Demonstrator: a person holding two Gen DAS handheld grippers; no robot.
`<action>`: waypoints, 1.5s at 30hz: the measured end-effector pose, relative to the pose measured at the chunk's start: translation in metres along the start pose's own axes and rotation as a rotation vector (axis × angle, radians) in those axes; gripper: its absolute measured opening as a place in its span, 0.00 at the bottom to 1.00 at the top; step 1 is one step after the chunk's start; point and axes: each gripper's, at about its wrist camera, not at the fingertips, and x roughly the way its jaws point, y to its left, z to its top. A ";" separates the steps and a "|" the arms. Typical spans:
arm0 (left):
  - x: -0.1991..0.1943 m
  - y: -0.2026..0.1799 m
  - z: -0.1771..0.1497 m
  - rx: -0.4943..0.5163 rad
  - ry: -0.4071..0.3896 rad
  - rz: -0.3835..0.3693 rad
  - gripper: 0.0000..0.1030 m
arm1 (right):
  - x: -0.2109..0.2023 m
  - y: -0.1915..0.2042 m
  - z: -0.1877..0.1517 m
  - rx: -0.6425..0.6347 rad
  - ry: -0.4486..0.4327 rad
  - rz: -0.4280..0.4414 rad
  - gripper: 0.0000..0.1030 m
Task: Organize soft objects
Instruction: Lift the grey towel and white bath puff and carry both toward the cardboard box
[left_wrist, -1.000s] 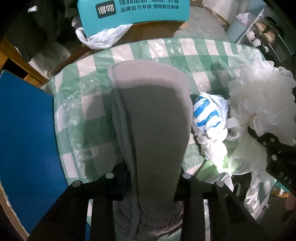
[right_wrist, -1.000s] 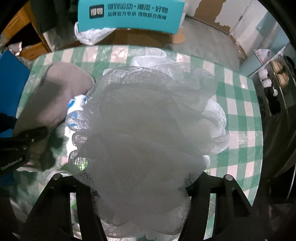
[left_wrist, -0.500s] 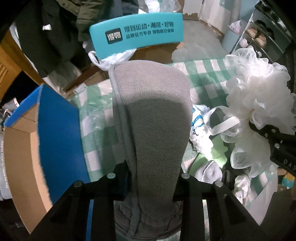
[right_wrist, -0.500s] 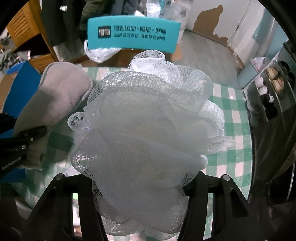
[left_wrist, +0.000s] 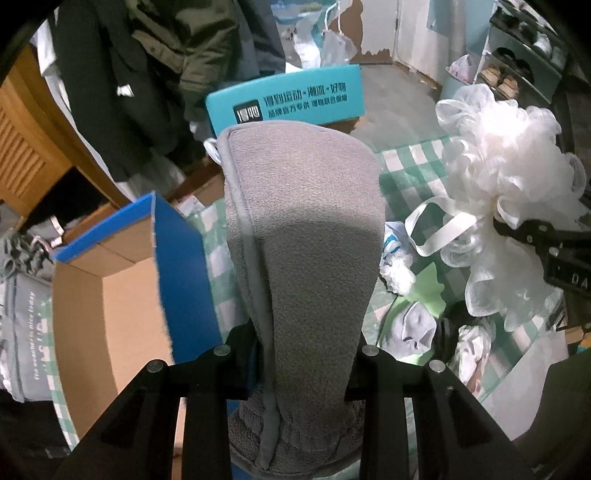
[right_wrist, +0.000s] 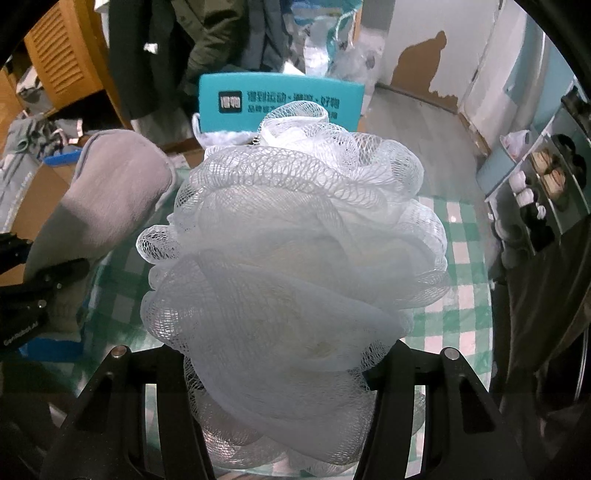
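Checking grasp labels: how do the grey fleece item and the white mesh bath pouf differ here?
The grey fleece item is dense, opaque and elongated; the white mesh bath pouf is see-through netting bunched into a ball. The left gripper pinches the fleece, the right gripper the pouf. Both hang above the checked tablecloth.

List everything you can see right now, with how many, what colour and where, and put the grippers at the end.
grey fleece cloth: one, grey, held up off the table in the left gripper
mesh bath pouf: one, white, held up in the right gripper
tablecloth: one, green and white check, covering the table below
cardboard box: one, blue outside, brown inside, open, left of the cloth
teal sign: one, teal with printed characters, beyond the table
small soft items: several, white, grey and blue-striped, lying on the tablecloth
hanging coats: several, dark, background
shoe rack: one, far right
left gripper: one, black, fingers shut on the cloth
right gripper: one, black, fingers shut on the pouf
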 end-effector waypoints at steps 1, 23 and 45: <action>-0.004 0.001 -0.001 0.004 -0.008 0.002 0.31 | -0.002 0.002 0.000 -0.006 -0.005 0.001 0.52; -0.042 0.031 -0.023 -0.025 -0.077 0.026 0.31 | -0.033 0.042 0.010 -0.089 -0.074 0.061 0.51; -0.064 0.099 -0.050 -0.153 -0.117 0.059 0.31 | -0.042 0.112 0.035 -0.166 -0.107 0.135 0.51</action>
